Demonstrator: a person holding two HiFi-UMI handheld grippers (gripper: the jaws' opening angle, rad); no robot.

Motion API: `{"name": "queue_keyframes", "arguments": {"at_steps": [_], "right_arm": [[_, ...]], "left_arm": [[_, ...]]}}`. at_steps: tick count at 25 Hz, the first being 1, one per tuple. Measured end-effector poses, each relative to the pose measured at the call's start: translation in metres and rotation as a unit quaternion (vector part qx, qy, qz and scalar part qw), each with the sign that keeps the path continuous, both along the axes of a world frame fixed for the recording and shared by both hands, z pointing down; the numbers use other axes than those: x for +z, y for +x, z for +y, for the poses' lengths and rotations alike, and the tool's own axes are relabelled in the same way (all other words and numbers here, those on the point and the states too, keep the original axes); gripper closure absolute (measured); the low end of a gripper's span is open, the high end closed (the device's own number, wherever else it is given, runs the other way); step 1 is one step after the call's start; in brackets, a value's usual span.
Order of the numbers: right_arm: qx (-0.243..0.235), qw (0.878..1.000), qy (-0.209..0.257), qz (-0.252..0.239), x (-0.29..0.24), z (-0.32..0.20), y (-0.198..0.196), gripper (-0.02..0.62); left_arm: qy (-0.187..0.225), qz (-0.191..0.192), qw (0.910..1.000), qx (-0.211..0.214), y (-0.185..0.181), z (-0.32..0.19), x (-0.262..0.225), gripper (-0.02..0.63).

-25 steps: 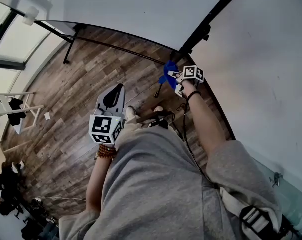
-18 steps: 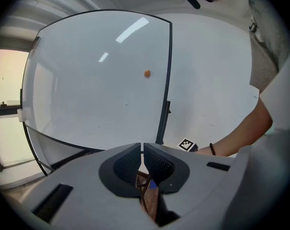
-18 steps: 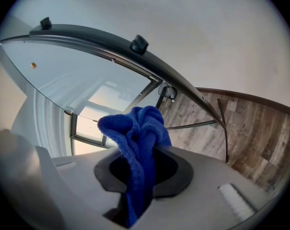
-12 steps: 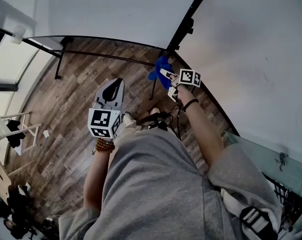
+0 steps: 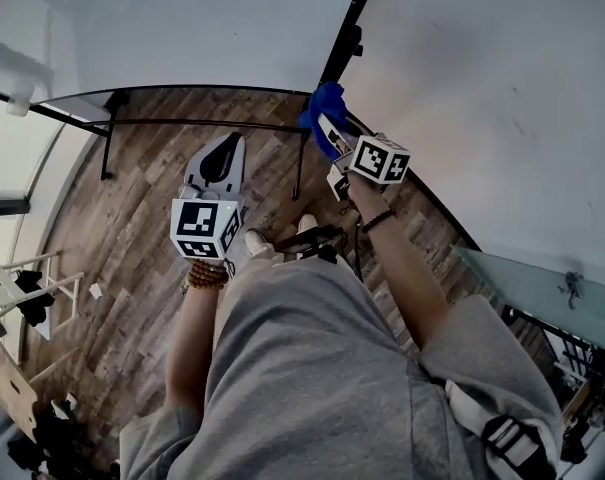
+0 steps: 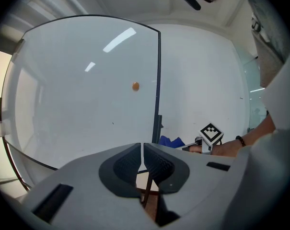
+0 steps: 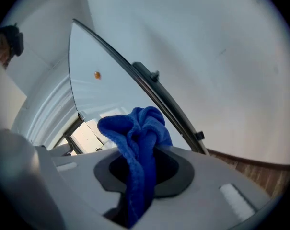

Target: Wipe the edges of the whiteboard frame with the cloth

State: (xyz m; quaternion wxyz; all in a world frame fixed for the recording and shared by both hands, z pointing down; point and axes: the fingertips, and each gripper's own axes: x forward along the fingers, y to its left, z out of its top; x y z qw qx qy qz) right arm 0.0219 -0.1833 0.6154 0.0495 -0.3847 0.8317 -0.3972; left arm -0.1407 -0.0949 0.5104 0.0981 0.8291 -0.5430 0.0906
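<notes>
Seemingly mid-wipe: holding blue cloth (image 5: pixel 324 108) pinched in right gripper (image 5: pixel 332 130) at the dark whiteboard frame (image 5: pixel 344 28), left gripper (image 6: pixel 143 152) idle with jaws together, empty; judging most edges left to do

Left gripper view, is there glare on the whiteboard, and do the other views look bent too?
Left gripper view: two bright streaks glare on the whiteboard, corners dark-vignetted; right gripper view: the frame bows from wide-angle distortion; head view: floorboards curve likewise.
</notes>
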Motion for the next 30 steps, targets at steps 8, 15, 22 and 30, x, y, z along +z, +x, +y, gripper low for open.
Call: {"name": "queue_keyframes", "arguments": {"at_steps": [8, 15, 22, 30], "right_arm": [[0.017, 0.968, 0.198, 0.150, -0.098, 0.044, -0.013, 0.509], [0.019, 0.946, 0.245, 0.213, -0.111, 0.086, -0.027, 0.514], [0.019, 0.948, 0.226, 0.222, -0.089, 0.112, -0.031, 0.514], [0.015, 0.943, 0.231, 0.240, -0.079, 0.127, -0.052, 0.514]], "left_arm": [[0.055, 0.007, 0.9984, -0.010, 0.008, -0.002, -0.022, 0.581], [0.057, 0.010, 0.9983, 0.007, 0.011, 0.014, -0.025, 0.581], [0.041, 0.002, 0.9991, 0.005, -0.006, 0.043, -0.011, 0.581], [0.025, 0.005, 0.9996, -0.016, -0.040, 0.068, 0.007, 0.581]]}}
